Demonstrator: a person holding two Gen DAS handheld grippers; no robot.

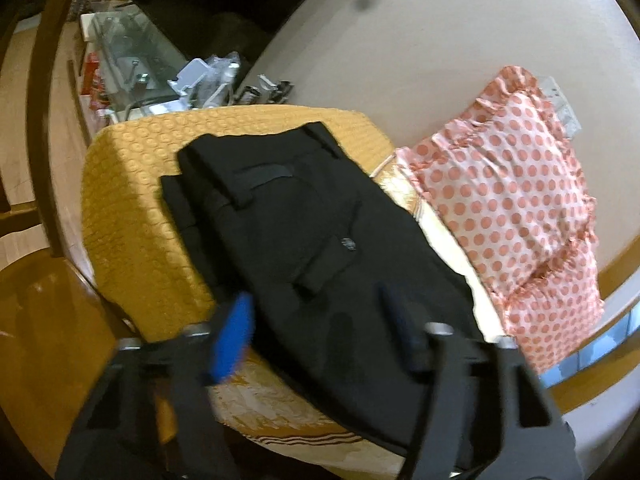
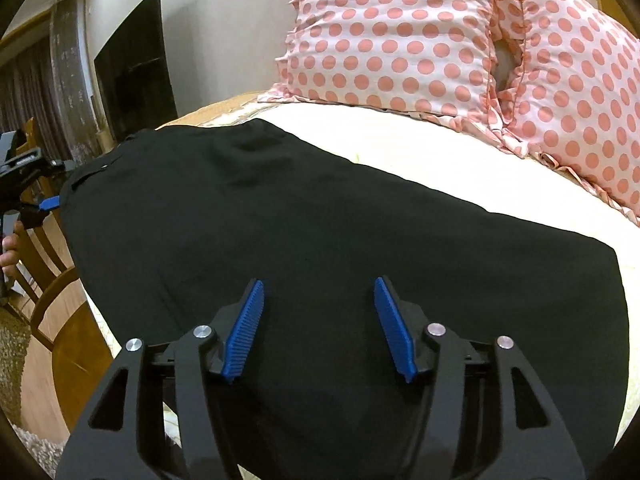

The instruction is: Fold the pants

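While spread flat across the bed (image 2: 420,152), near the dotted pillows (image 2: 400,36): black pants (image 2: 320,220). Soft, limp, light cloth, likely to sag and slide. Best pinched at waistband or hem edges. Left gripper (image 1: 316,308) and right gripper (image 2: 318,312) with fingers (image 2: 246,328) spread apart, holding nothing.

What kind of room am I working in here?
Most likely a bedroom: black pants lie on a bed with polka-dot pillows, and a wooden chair stands alongside.
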